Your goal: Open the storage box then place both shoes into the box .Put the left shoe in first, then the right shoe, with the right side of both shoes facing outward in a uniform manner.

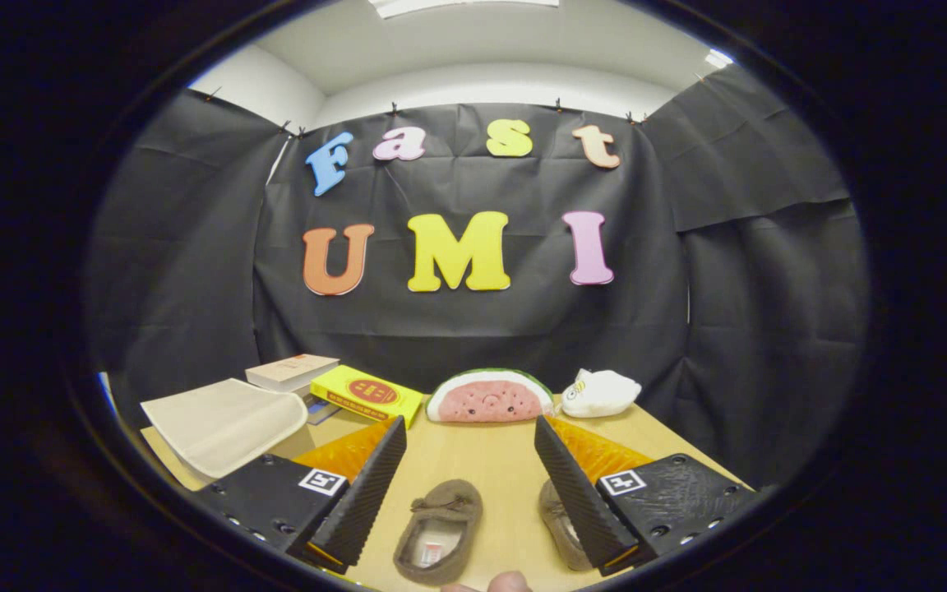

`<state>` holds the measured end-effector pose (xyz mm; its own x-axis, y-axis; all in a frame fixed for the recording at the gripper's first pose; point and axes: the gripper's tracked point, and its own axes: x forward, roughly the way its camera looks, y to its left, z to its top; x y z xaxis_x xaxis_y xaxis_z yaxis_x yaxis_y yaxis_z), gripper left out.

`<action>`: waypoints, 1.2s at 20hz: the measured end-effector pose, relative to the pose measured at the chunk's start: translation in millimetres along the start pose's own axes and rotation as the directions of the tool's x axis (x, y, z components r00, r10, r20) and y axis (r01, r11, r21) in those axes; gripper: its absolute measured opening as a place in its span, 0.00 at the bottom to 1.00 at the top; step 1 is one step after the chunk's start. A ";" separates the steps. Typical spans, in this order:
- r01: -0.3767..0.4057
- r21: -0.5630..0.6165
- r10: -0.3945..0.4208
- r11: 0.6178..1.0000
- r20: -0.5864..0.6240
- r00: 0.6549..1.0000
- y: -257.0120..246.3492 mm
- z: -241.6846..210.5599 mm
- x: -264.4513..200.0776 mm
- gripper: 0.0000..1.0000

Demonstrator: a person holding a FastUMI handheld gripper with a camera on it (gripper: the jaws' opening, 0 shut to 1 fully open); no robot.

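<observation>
My gripper (468, 485) hangs above a wooden table (490, 452), its fingers spread wide and open with nothing between the pads. A small brown slipper-like shoe (439, 530) lies on the table below the gap between the fingers, toe pointing away from me. A second brown shoe (560, 526) lies beside it, partly hidden under the right finger (576, 493). To the left of the left finger (362, 493) stands a storage box with a cream fabric lid (223, 423); I cannot tell whether it is open.
A stack of books (291, 372) and a yellow box (367, 395) lie at the back left. A watermelon-slice plush (490, 396) and a white plush (599, 392) sit at the table's far edge before the black cloth wall. A fingertip (510, 582) shows by the near shoe.
</observation>
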<state>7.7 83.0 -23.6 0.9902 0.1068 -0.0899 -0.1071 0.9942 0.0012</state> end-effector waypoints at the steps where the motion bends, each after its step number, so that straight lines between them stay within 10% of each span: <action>1: -0.017 0.006 0.017 1.000 -0.005 1.000 7.8 -1.4 1.4 0.96; 24: -0.332 0.235 0.372 0.914 -0.156 0.915 227.7 -75.4 28.6 0.95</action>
<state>4.9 311.8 -101.0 0.8521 0.4665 -0.2373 -0.4052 0.8749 0.2651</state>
